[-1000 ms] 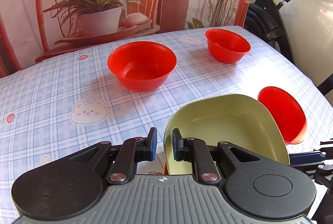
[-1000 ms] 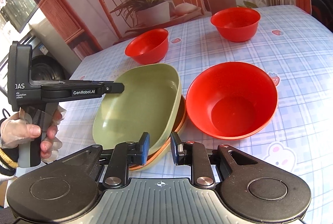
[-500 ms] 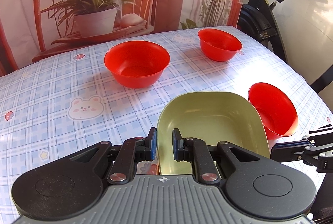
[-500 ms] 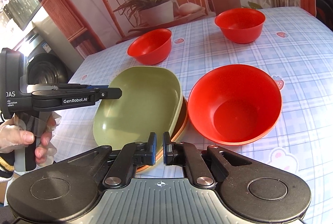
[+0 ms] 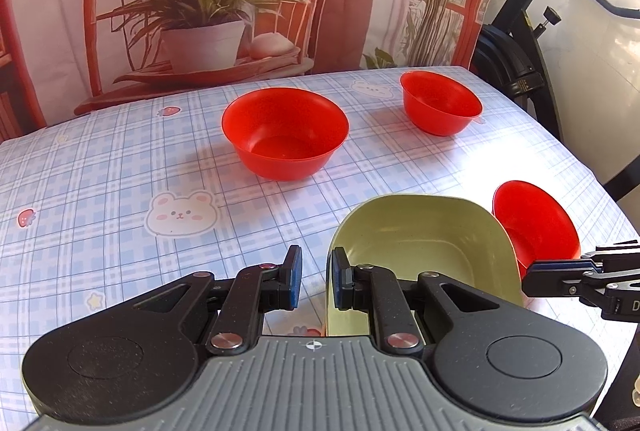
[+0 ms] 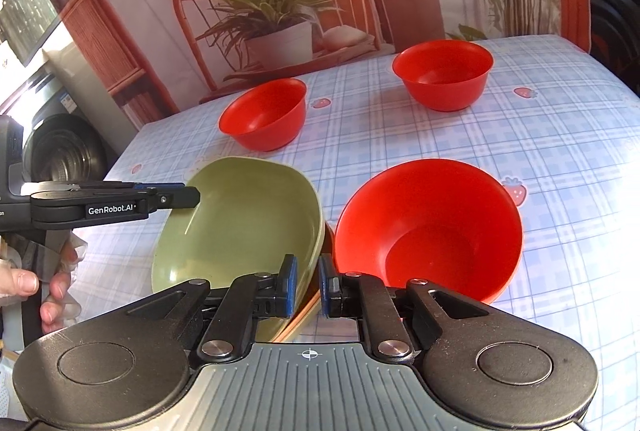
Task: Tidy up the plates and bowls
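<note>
I am partway through stacking the plates, and the bowls are not yet gathered. My left tongs are pressed as far together as they go at the left rim of the green plate. I judge they are pinching it, since the plate hangs tilted with that rim raised. The plate sits by the near edge of the table, its low side resting on the orange plate beneath. My right tongs have just been opening a little, and the near rims of both plates now lie between the fingers. I cannot tell whether the pads are biting. The big red bowl touches the plates on their right, and the two smaller red bowls stand well apart towards the far edge. Next I should lower the green plate level into the orange one and release both tongs without nudging the big bowl. After that I would nest the bowls.
</note>
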`<state>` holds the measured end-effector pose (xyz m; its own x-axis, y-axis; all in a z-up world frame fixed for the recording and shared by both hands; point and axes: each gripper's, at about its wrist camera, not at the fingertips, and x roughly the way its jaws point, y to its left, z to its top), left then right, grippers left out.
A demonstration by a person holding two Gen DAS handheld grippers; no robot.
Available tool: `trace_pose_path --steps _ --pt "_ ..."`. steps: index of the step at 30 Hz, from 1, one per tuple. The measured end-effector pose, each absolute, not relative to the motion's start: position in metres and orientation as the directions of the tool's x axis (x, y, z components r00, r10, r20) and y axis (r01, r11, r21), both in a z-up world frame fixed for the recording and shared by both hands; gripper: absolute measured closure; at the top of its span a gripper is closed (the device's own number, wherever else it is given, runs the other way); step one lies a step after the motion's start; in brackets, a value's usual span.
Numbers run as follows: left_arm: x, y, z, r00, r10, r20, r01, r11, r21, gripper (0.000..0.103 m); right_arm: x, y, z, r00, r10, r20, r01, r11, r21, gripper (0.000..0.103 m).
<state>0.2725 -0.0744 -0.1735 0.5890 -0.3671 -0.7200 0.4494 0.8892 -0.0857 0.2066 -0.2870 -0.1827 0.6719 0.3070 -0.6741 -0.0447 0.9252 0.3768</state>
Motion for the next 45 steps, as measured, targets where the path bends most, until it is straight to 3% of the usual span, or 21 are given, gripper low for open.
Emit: trace_pose_path --steps 9,16,23,28,32,40,45 --pt "0.275 -0.078 -0.176 0.582 -0.371 -0.723 0.455 0.886 -0.089 0.087 0.201 -0.285 -0.184 0.654 0.337 -0.678 -0.070 0.918 0.389 0.103" --pt "0.279 -0.082 -0.181 0.567 -0.368 -0.738 0.463 0.882 -0.084 0.087 0.196 -0.284 -0.187 0.642 0.345 -0.685 -0.062 0.913 0.402 0.102" --pt "0.278 -0.081 -0.179 0.568 -0.365 -0.738 0.462 0.883 -0.081 0.087 0.216 -0.288 -0.174 0.700 0.268 -0.662 -0.042 0.941 0.337 0.092" --pt "0.277 -0.078 -0.177 0.571 -0.366 -0.735 0.458 0.885 -0.084 0.087 0.238 -0.290 -0.174 0.707 0.254 -0.660 -0.055 0.950 0.307 0.092" --pt "0.276 -0.077 -0.176 0.573 -0.368 -0.732 0.455 0.886 -0.090 0.087 0.244 -0.287 -0.173 0.693 0.277 -0.666 -0.086 0.949 0.305 0.103" --pt "0.277 -0.077 -0.177 0.573 -0.376 -0.728 0.457 0.884 -0.097 0.087 0.234 -0.282 -0.172 0.675 0.294 -0.677 -0.121 0.949 0.291 0.103" --pt "0.275 -0.077 -0.176 0.579 -0.376 -0.723 0.457 0.884 -0.094 0.087 0.244 -0.284 -0.168 0.702 0.253 -0.666 -0.098 0.960 0.262 0.097"
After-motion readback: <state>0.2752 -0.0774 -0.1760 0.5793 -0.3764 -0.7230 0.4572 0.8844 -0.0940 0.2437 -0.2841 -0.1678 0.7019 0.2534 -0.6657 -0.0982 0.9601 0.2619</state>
